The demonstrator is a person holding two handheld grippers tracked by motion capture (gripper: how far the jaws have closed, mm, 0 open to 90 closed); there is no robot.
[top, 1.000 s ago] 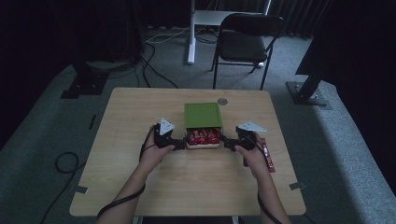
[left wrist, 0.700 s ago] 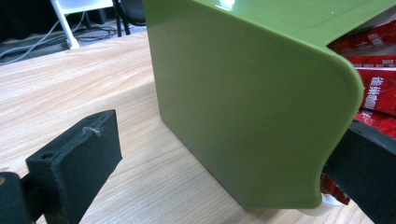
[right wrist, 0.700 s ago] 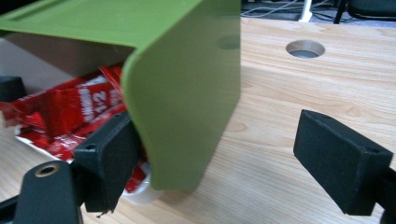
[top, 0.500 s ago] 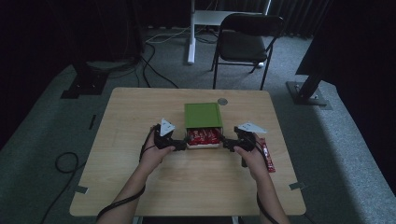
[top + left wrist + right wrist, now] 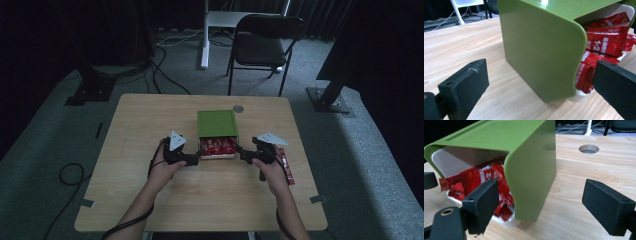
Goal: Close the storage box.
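Straddling the green box's [image 5: 216,123] front corners, left claw [image 5: 198,158] and right claw [image 5: 239,152] both gape wide. Its glossy plastic looks light, stiff and slippery; I'd pinch the white drawer's [image 5: 218,156] rim, not the sachets [image 5: 218,145].

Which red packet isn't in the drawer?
The packet lying alone on the table, beside the right tongs. The others sit in the white drawer.

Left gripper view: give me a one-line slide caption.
Open left gripper straddles the near corner of the green box, its white drawer of red sachets pulled partly out.

Wooden table [image 5: 150,125] with green box [image 5: 216,123], sachet [image 5: 286,165]
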